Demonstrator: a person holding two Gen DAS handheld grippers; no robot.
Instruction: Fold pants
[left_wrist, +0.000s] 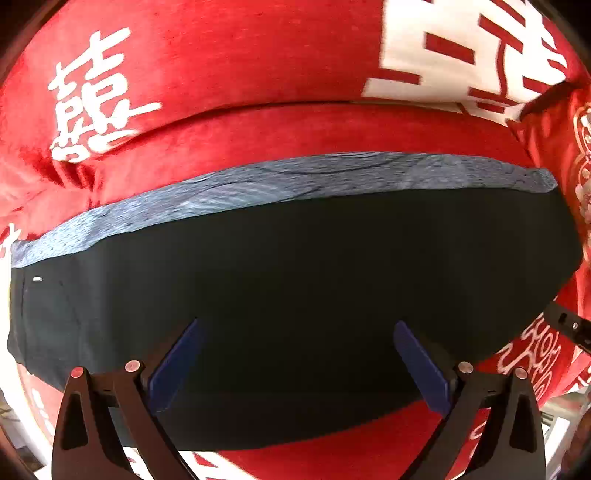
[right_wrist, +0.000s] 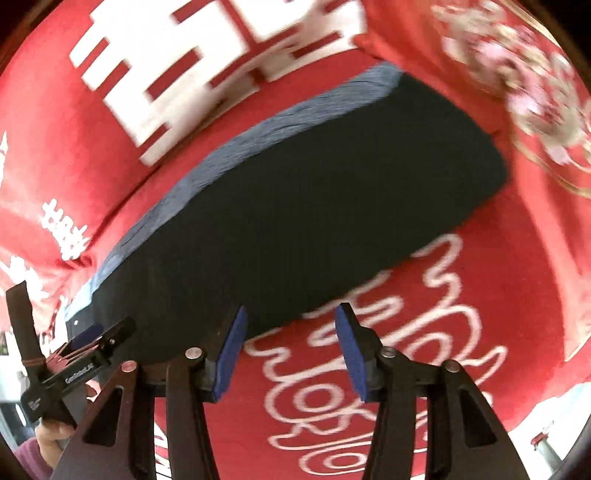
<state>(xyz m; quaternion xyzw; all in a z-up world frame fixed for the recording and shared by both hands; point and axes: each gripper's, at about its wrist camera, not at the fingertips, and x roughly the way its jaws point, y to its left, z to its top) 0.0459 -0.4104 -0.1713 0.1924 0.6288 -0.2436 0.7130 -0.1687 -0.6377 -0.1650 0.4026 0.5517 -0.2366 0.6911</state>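
Red plush bedding (left_wrist: 258, 66) printed with large white characters fills the background, rumpled into soft ridges rather than lying flat. On it rest the dark pants (left_wrist: 314, 280), already gathered into a compact oblong with the grey waistband (left_wrist: 280, 181) running along the far edge.

The left gripper (left_wrist: 295, 362) hangs over the near half of the bundle with its blue pads spread wide and nothing between them. The right gripper (right_wrist: 290, 345) is likewise apart and empty, poised at the near edge of the pants (right_wrist: 295, 206), one pad over the dark cloth and the other over the red cover (right_wrist: 406, 332). The right view is smeared, so it cannot be told whether either pad touches fabric.

The main risk is pinching the bedding together with the pants: the plush cover bulges right beside the edge, and a bite taken too low would lift both. A bite too shallow could catch only the top layer, so the stacked layers slide apart and the fold opens. The soft, uneven surface may also let the bundle skew if one side is lifted ahead of the other. The two tools are close, and the left gripper (right_wrist: 70, 362) could collide with the right.
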